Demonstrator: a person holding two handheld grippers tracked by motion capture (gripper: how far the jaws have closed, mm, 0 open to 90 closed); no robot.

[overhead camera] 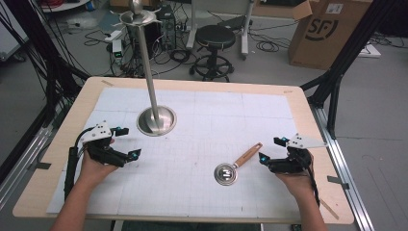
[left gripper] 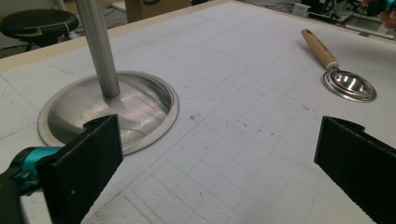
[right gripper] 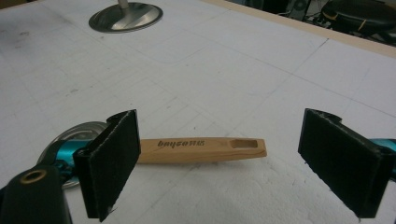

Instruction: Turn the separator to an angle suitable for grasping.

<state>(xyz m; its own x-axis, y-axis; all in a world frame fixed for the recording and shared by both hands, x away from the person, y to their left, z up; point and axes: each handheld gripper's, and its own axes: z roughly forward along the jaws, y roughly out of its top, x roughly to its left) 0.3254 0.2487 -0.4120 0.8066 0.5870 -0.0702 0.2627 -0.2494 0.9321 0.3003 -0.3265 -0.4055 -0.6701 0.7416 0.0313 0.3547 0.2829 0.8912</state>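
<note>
A metal scoop with a wooden handle (overhead camera: 248, 155) and round steel bowl (overhead camera: 225, 173) lies flat on the white gridded mat (overhead camera: 202, 202), right of centre. My right gripper (overhead camera: 272, 149) sits just right of the handle's end, open, touching nothing. In the right gripper view the handle (right gripper: 201, 149) lies crosswise just beyond my right gripper (right gripper: 223, 135). A steel stand with a round base (overhead camera: 156, 120) and tall pole (overhead camera: 148, 67) rises at the mat's back left. My left gripper (overhead camera: 129, 142) hovers open near its base (left gripper: 107, 109); its jaws (left gripper: 219, 163) are empty.
The pole ends in a hooked metal top (overhead camera: 138, 18) high above the table. The wooden table edge (overhead camera: 308, 110) frames the mat. On the floor behind stand a black stool (overhead camera: 215, 38), a cardboard box (overhead camera: 327, 31) and tangled cables (overhead camera: 178, 55).
</note>
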